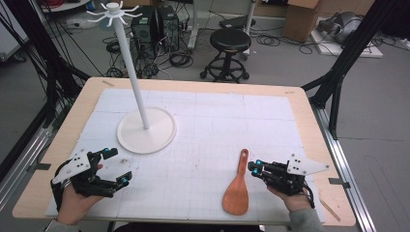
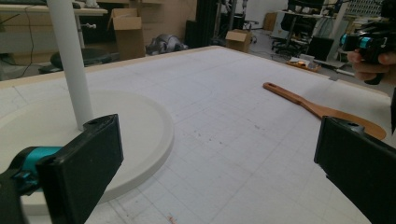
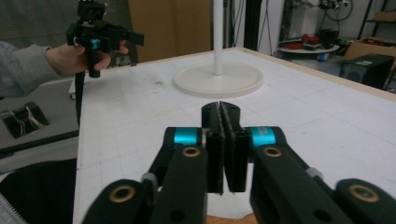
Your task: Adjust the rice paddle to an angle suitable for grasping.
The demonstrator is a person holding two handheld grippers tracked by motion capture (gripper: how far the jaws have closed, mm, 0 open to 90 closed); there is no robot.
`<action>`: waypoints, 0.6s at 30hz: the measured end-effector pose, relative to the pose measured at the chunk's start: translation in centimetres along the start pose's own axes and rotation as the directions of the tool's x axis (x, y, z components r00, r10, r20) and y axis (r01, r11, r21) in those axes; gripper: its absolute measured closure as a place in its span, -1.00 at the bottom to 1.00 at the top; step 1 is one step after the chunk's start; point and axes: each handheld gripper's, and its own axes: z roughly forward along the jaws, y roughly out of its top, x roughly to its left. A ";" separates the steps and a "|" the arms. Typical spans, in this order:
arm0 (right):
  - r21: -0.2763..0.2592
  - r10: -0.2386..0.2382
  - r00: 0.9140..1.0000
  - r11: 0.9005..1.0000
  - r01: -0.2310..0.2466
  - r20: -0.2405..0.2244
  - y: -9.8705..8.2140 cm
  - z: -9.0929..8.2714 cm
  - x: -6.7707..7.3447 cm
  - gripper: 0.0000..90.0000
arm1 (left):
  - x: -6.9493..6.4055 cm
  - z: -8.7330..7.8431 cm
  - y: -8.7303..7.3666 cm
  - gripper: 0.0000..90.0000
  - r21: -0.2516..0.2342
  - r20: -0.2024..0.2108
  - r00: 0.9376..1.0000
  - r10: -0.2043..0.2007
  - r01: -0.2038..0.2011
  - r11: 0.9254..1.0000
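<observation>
Wooden, reddish-brown spatula (image 1: pixel 237 187) lies just left of the right gripper (image 1: pixel 253 168), whose jaws are clenched on nothing. Across the white gridded mat (image 1: pixel 208 125), the left gripper (image 1: pixel 118 166) gapes empty near the white pole stand's round base (image 1: pixel 146 130).

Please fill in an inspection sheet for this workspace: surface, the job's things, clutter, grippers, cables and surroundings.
Surface: wooden table under a white gridded mat, with a few dark smudges near the stand.
Job's things: wooden spatula flat on the mat, handle pointing away from the person; white stand upright, with hooks at its top.
Clutter: nothing seen on the mat.
Grippers: left gripper open, nothing between its fingers; right gripper shut on nothing, beside the spatula's handle.
Cables: loose loops on the floor behind the table.
Surroundings: black stool, cardboard box, black frame legs.
</observation>
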 end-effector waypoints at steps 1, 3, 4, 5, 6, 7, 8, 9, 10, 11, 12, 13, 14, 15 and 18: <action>0.008 -0.001 1.000 1.000 0.001 -0.015 0.0 0.3 0.1 0.97 | 0.0 0.0 0.0 -0.96 0.001 -0.002 1.000 -0.002 0.002 1.000; 0.019 0.001 1.000 1.000 -0.001 -0.019 0.0 0.6 0.3 0.97 | 0.1 0.0 0.0 -0.96 0.003 -0.002 1.000 -0.003 0.003 1.000; 0.024 0.000 1.000 1.000 0.001 -0.023 0.0 0.8 0.3 0.97 | 0.1 0.0 0.0 -0.96 0.003 -0.002 1.000 -0.003 0.003 1.000; 0.034 0.005 1.000 0.999 -0.004 -0.030 -0.1 0.9 0.4 0.97 | 0.1 0.0 0.0 -0.96 0.007 -0.003 1.000 0.000 0.000 1.000; 0.036 0.003 1.000 0.999 -0.001 -0.031 -0.1 1.1 0.5 0.97 | 0.1 0.0 0.0 -0.96 0.007 -0.003 1.000 -0.002 0.002 1.000; 0.039 0.000 0.999 0.999 0.001 -0.033 -0.1 1.2 0.5 0.97 | 0.1 0.1 0.0 -0.96 0.010 -0.001 1.000 -0.002 0.002 1.000; 0.046 0.009 0.999 0.999 -0.007 -0.037 -0.1 1.3 0.6 0.97 | 0.1 0.1 0.0 -0.96 0.010 -0.001 1.000 -0.002 0.002 1.000; 0.051 0.008 0.999 0.999 -0.006 -0.034 -0.2 1.5 0.6 0.97 | 0.1 0.1 -0.1 -0.96 0.013 -0.002 1.000 0.001 -0.001 1.000; 0.058 0.012 0.999 0.998 -0.009 -0.035 -0.2 1.5 0.7 0.97 | 0.1 0.1 -0.1 -0.96 0.016 -0.001 1.000 0.002 -0.002 1.000; 0.069 0.010 0.999 0.998 -0.008 -0.039 -0.2 1.7 0.6 0.97 | 0.0 0.1 -0.1 -0.96 0.017 -0.001 1.000 -0.002 0.002 1.000; 0.081 0.010 0.999 0.997 -0.006 -0.043 -0.3 1.8 0.7 0.97 | 0.0 0.1 -0.1 -0.96 0.018 0.000 1.000 -0.002 0.002 1.000; 0.085 0.010 0.999 0.996 -0.005 -0.050 -0.3 1.9 0.7 0.97 | 0.0 0.1 -0.1 -0.96 0.020 -0.001 1.000 -0.002 0.002 1.000; 0.093 0.003 0.998 0.996 0.002 -0.055 -0.4 2.0 0.6 0.97 | 0.0 0.1 -0.2 -0.96 0.021 -0.002 1.000 -0.002 0.002 1.000; 0.104 0.008 0.998 0.995 -0.002 -0.062 -0.4 2.1 0.6 0.97 | 0.0 0.1 -0.2 -0.96 0.022 -0.002 1.000 -0.002 0.002 1.000; 0.137 0.019 0.998 0.991 -0.009 -0.065 -0.7 2.7 0.6 0.97 | 0.0 0.2 -0.2 -0.96 0.027 -0.002 1.000 -0.002 0.002 1.000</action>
